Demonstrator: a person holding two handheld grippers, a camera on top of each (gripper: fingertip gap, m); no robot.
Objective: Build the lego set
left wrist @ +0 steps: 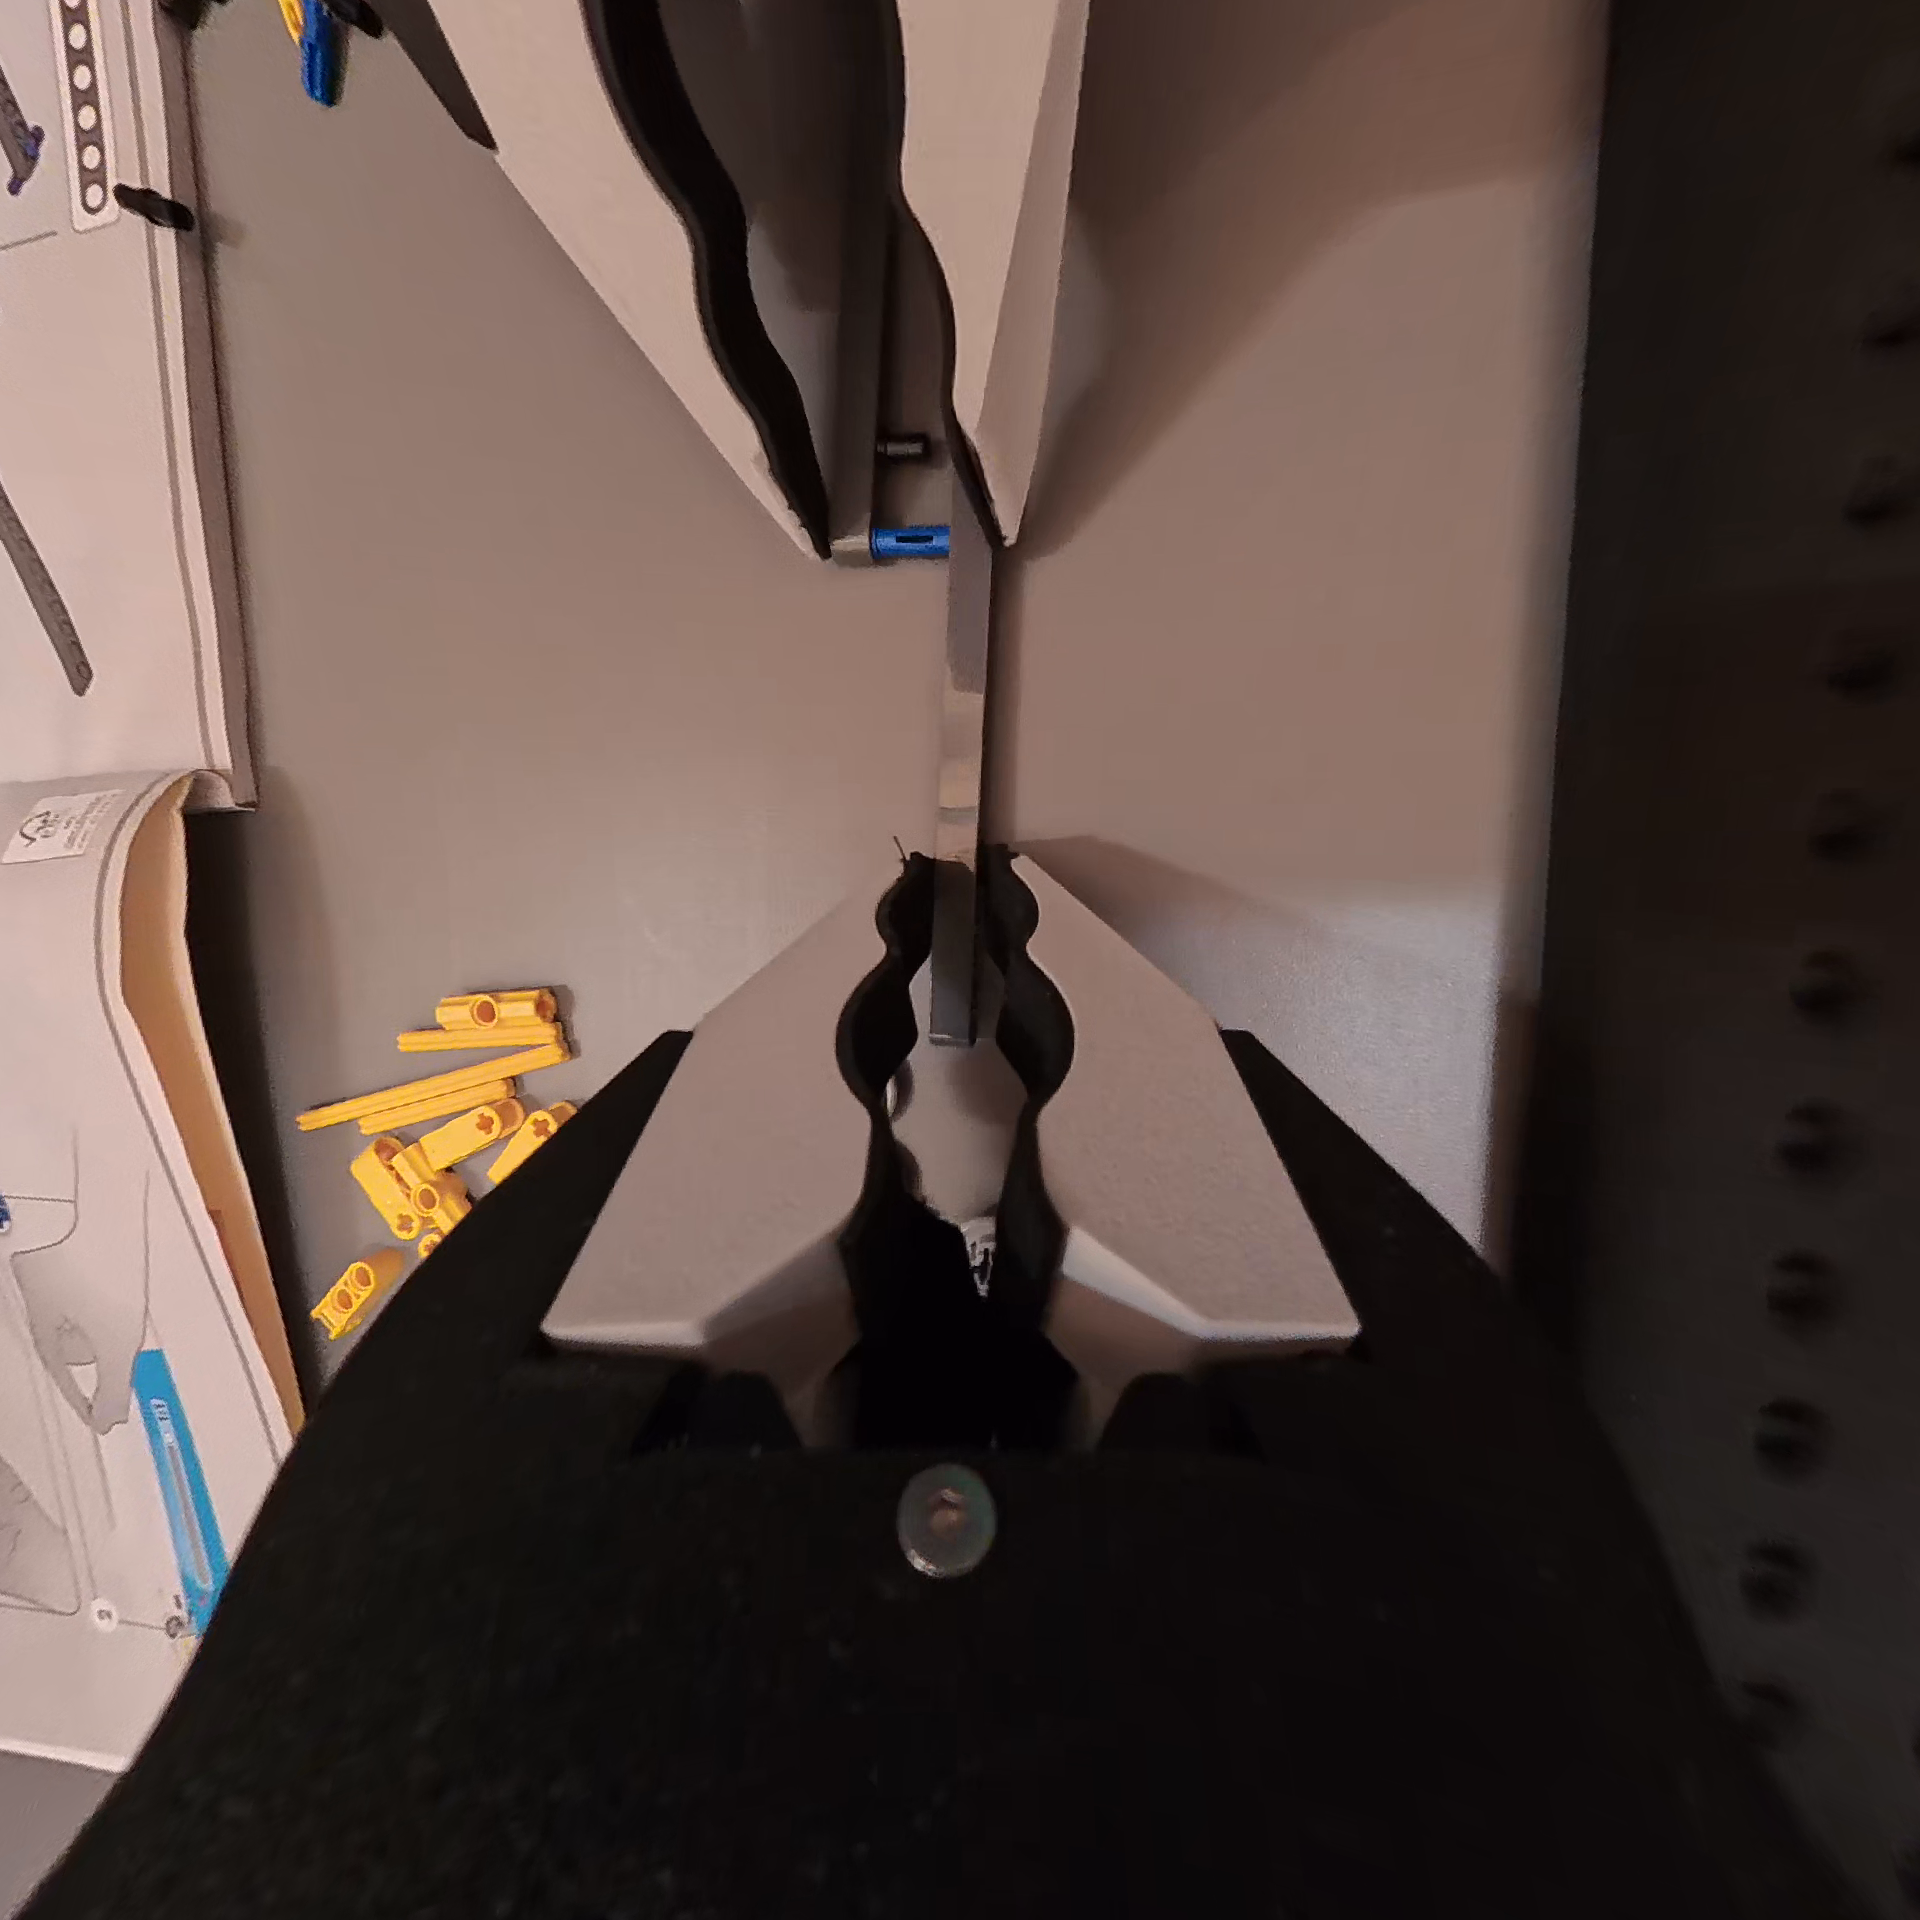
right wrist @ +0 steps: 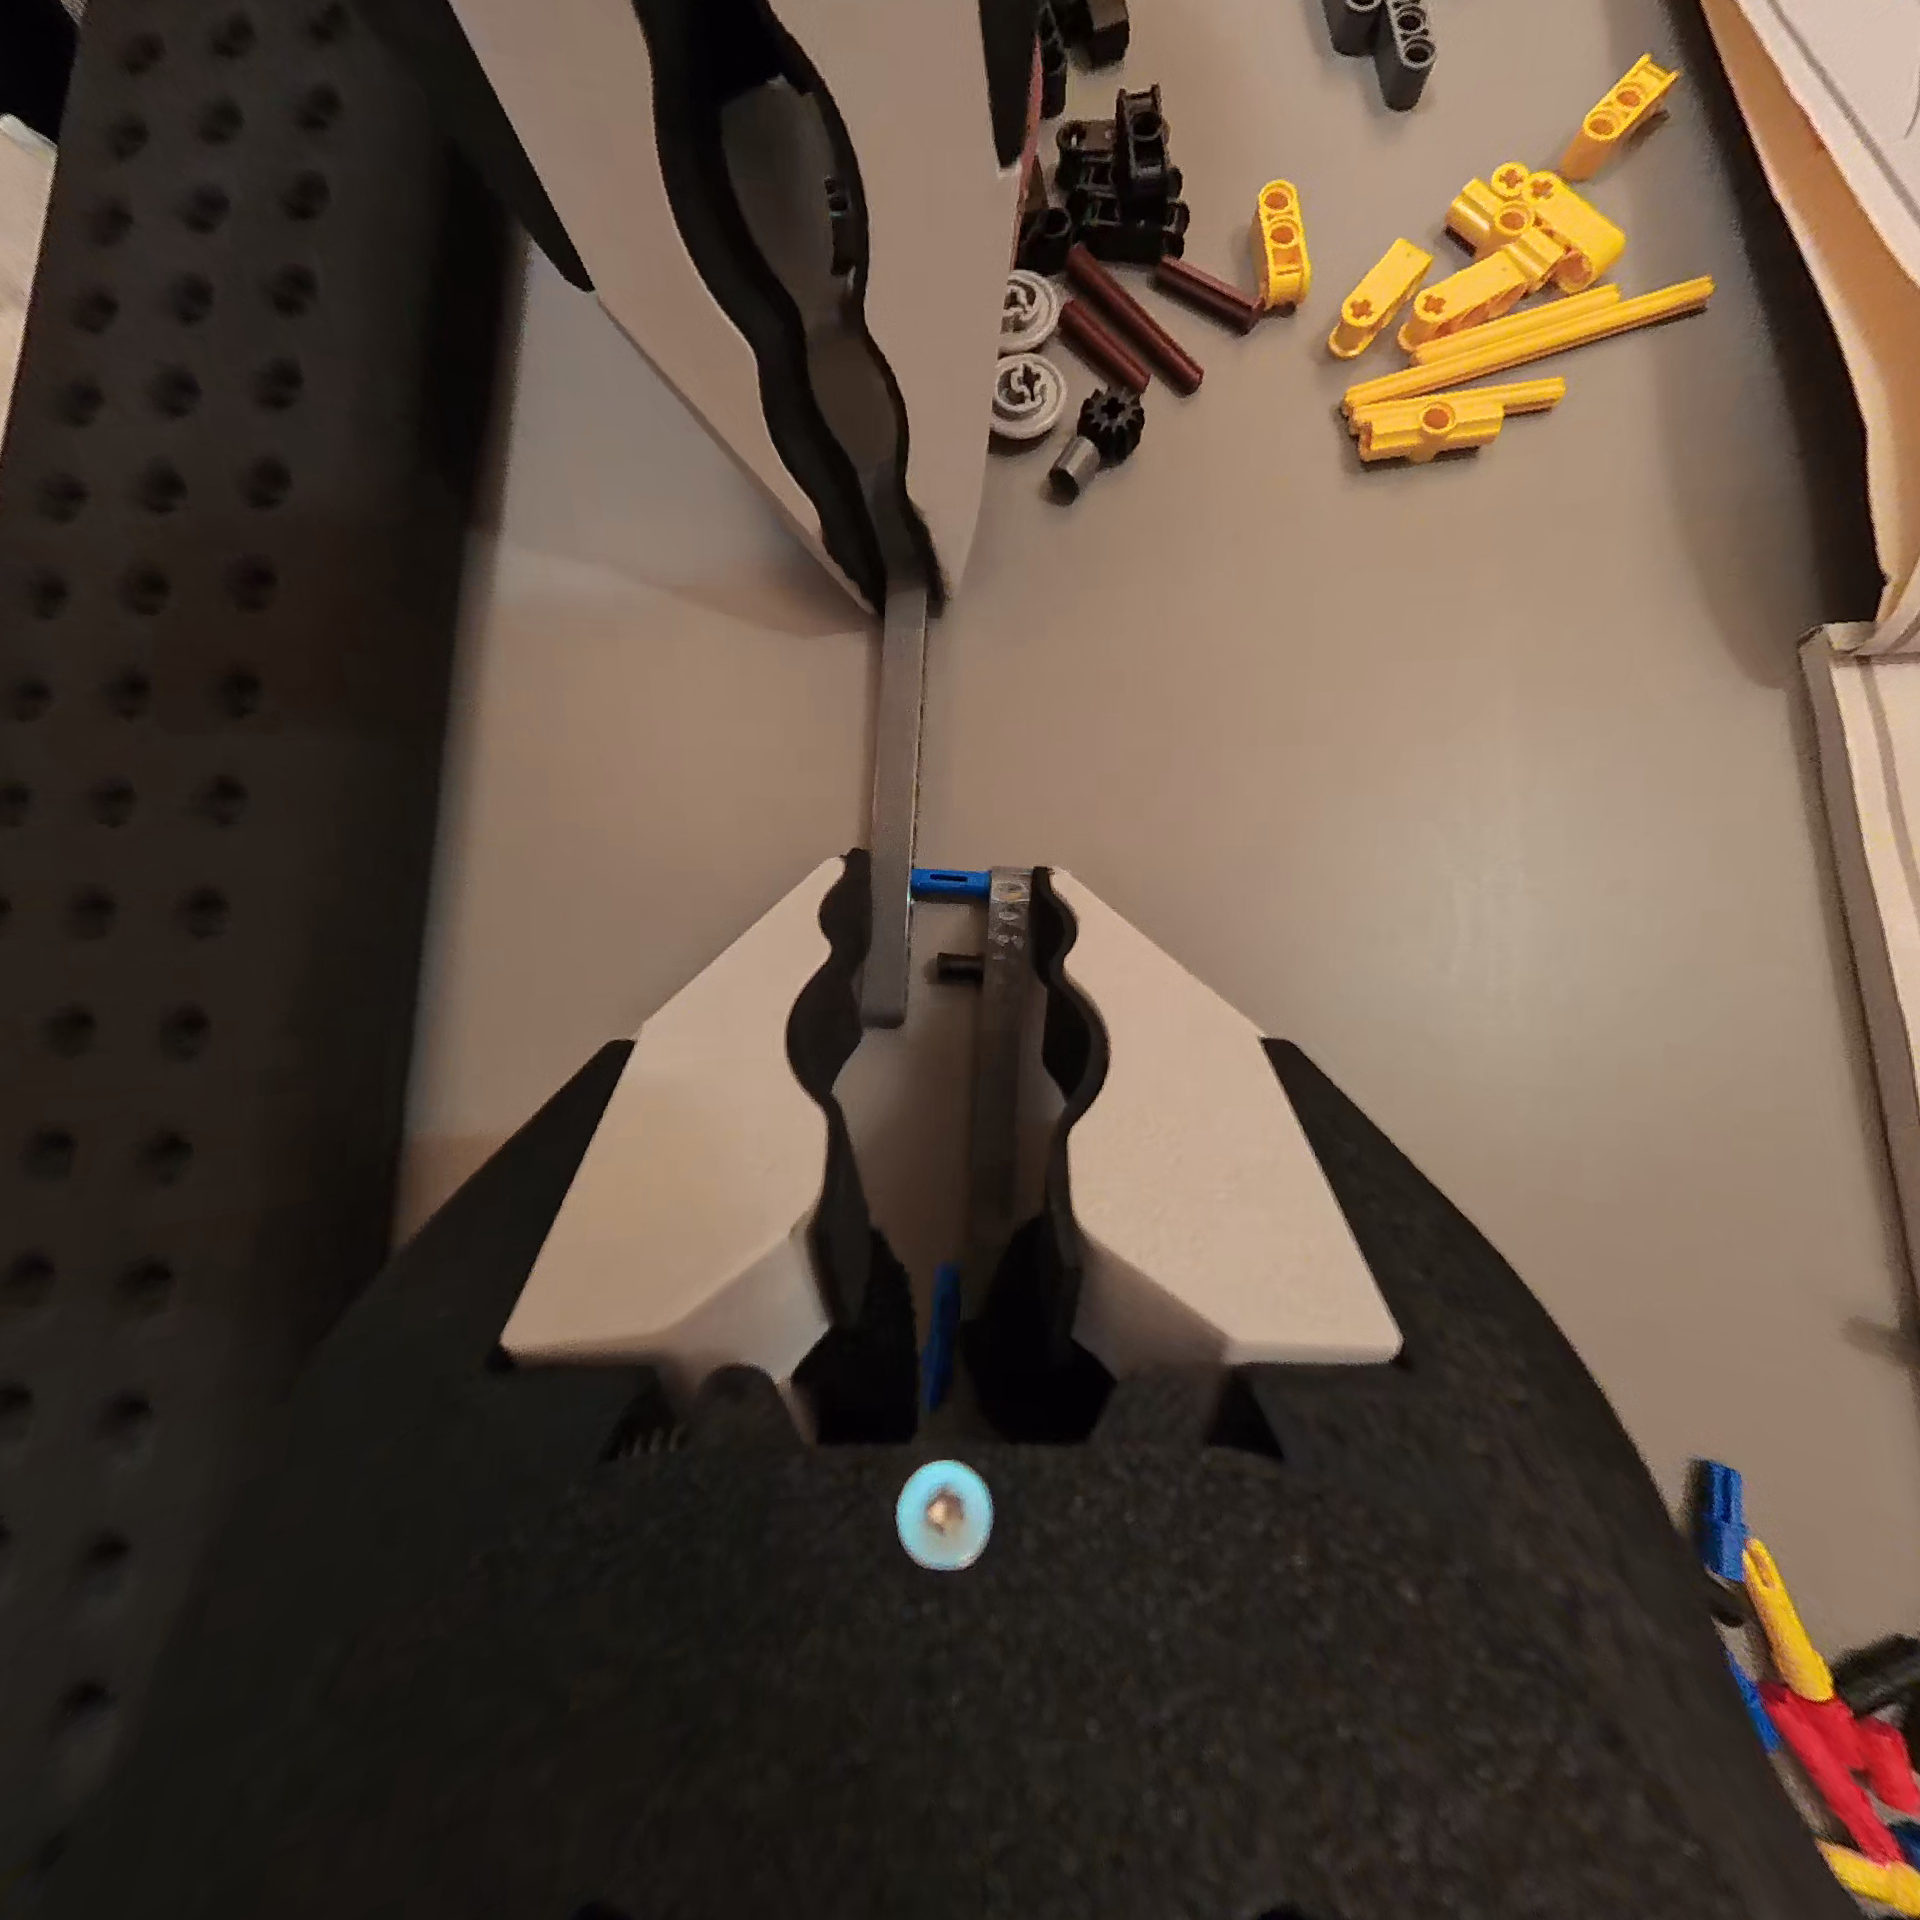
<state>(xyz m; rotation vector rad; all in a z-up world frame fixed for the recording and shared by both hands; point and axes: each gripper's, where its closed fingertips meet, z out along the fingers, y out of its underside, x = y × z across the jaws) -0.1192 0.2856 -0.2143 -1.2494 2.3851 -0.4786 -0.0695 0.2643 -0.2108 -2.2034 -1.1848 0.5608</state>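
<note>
In the left wrist view my left gripper (left wrist: pixel 956 857) is shut on a thin dark grey beam (left wrist: pixel 966 665) seen edge-on, which runs forward to my right gripper (left wrist: pixel 916 545). In the right wrist view my right gripper (right wrist: pixel 948 868) is closed around that beam's end (right wrist: pixel 894 935) and a second dark grey beam (right wrist: pixel 1006 1039) lying against its right pad. A blue pin (right wrist: pixel 943 881) and a black pin (right wrist: pixel 954 964) stick out of the second beam towards the first. The left gripper (right wrist: pixel 904 597) holds the first beam from above.
Yellow parts (right wrist: pixel 1486 312) lie in a pile on the grey table, and also show in the left wrist view (left wrist: pixel 457 1122). Black and brown parts (right wrist: pixel 1122 208), grey discs (right wrist: pixel 1023 353) and mixed coloured pieces (right wrist: pixel 1808 1683) lie nearby. Instruction booklet (left wrist: pixel 104 468) at left. A dark perforated panel (right wrist: pixel 208 623) stands beside the grippers. My hands' fingertips stand some 6 cm from each other.
</note>
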